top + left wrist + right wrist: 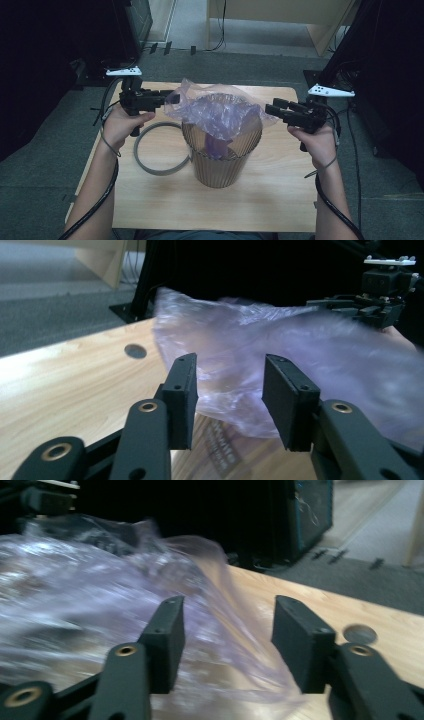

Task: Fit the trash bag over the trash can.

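A: Both hands up either side of the bin (220, 165), left gripper (167, 98) and right gripper (272, 109) released, level.

B: Purple bag (220, 112) drapes the bin's mouth; its edges blur.

bag (220, 112) in bin (220, 160), ring (160, 150) left

Looks like an office/lab room: light wood desk (280, 200) on grey carpet (45, 175), dark equipment racks (135, 25) behind desk, cables (220, 30) too.
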